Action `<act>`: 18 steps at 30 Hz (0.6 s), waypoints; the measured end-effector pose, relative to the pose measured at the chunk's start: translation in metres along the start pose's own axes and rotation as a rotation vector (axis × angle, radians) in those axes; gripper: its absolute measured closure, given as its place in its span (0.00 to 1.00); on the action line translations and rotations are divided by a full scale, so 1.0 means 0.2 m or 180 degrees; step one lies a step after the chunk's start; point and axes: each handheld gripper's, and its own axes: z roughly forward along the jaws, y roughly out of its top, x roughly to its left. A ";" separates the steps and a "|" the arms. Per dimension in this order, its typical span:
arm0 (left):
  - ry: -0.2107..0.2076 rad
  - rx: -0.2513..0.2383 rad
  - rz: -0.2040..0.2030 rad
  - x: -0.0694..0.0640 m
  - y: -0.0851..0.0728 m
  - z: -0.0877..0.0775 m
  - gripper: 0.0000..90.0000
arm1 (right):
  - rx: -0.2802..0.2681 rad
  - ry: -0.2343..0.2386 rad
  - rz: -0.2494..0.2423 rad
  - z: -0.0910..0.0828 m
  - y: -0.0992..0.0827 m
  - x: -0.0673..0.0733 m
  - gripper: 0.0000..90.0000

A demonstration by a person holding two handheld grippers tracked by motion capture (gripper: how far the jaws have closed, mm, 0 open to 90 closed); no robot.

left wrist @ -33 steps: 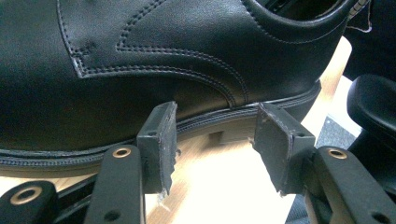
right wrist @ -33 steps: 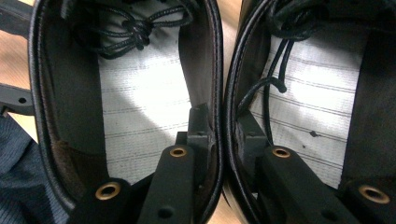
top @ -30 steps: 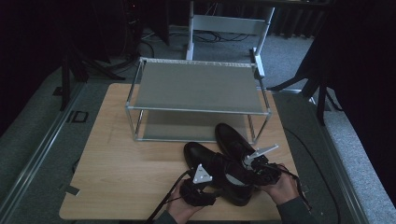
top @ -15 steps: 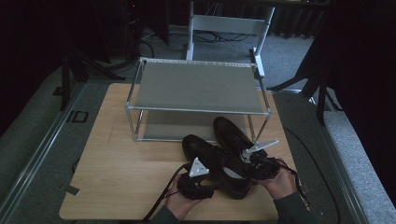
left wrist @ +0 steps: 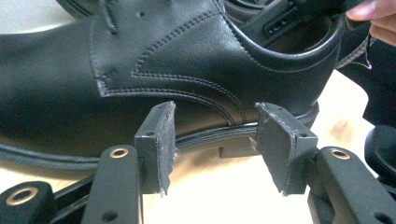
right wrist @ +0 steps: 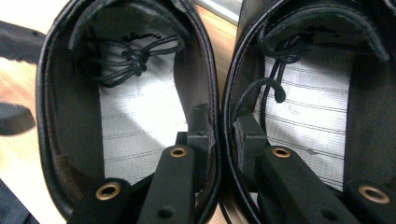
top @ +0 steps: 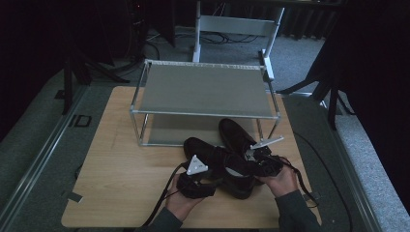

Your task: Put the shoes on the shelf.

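Two black leather lace-up shoes lie side by side on the wooden table (top: 121, 169), the left shoe (top: 203, 147) and the right shoe (top: 234, 133), toes toward the rack. My right gripper (right wrist: 224, 128) has one jaw inside each shoe and is shut on their two adjoining walls, pinching left shoe (right wrist: 135, 126) and right shoe (right wrist: 317, 116) together. In the high view the right gripper (top: 244, 166) sits at the heels. My left gripper (left wrist: 215, 140) is open beside the outer flank of the left shoe (left wrist: 140, 60), its pads short of the leather; from above the left gripper (top: 210, 178) is low at the left.
A two-tier metal shoe rack (top: 203, 113) stands just beyond the shoes, both shelves bare. Bare wood lies left of the shoes. Cables trail from both grippers off the near edge. A grey frame (top: 237, 24) stands on the floor behind.
Both hands and the pinched pair of shoes have shifted a little away from me, toward the rack. The left gripper's jaws remain off the shoe.
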 end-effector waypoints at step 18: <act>0.0312 -0.0108 -0.0132 0.15 0.02 -0.11 0.53 | -0.0129 -0.0064 0.0106 -0.03 0.09 -0.04 0.89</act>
